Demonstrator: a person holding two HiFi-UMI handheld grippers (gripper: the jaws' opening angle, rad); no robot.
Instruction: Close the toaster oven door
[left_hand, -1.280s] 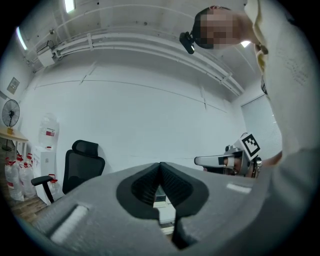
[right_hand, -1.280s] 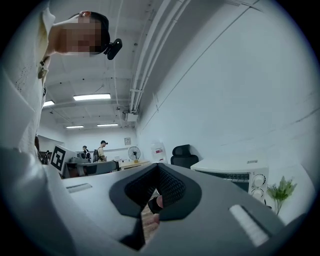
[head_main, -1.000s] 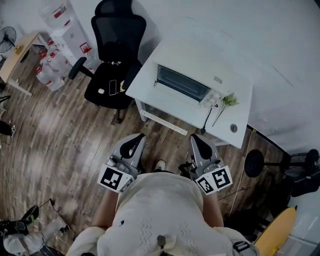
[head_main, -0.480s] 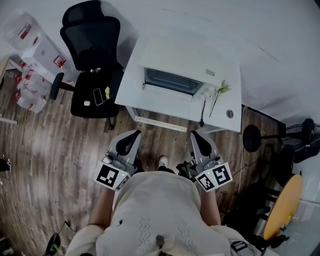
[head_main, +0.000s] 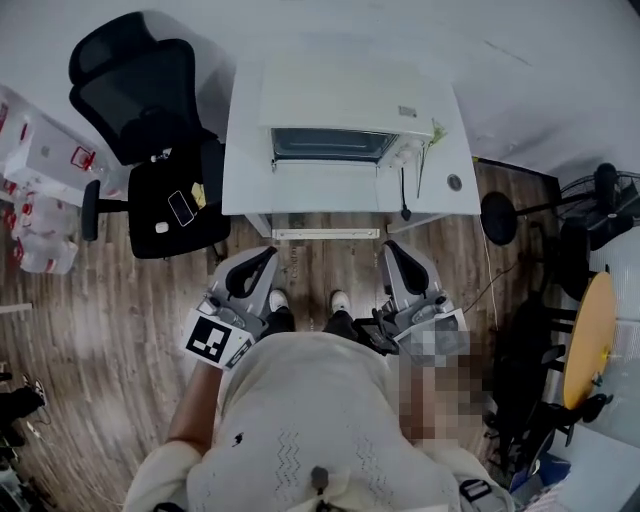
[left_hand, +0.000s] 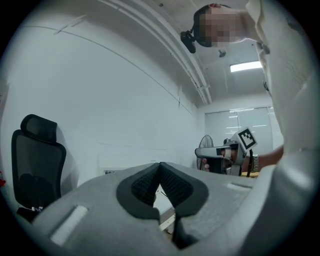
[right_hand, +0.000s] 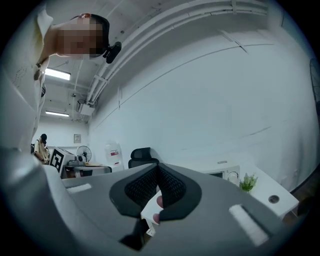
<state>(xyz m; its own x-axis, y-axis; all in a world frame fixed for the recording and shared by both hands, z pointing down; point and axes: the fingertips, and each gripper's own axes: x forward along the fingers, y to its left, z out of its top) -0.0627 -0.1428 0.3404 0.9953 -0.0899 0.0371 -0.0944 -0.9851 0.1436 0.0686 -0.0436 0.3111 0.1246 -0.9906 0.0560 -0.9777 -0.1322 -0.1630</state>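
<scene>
One toaster oven (head_main: 335, 100) sits crosswise, front seemingly facing the person (head_main: 300, 420).

The person wears a cream, short-sleeved knit top (head_main: 300, 430) and, it seems, pale shoes (head_main: 278, 299). The left gripper (head_main: 265, 260) and right gripper (head_main: 392, 252) are grey with black pads. The left one bears a black-and-white marker cube (head_main: 213, 340).

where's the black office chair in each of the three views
Head view: the office chair is at upper left, beside the left end of the table.
Left gripper view: the chair is at the far left edge, against the wall.
Right gripper view: the chair is small, near the centre, slightly left.
Shared landmark: the white wall behind the chair shows in all three.
</scene>
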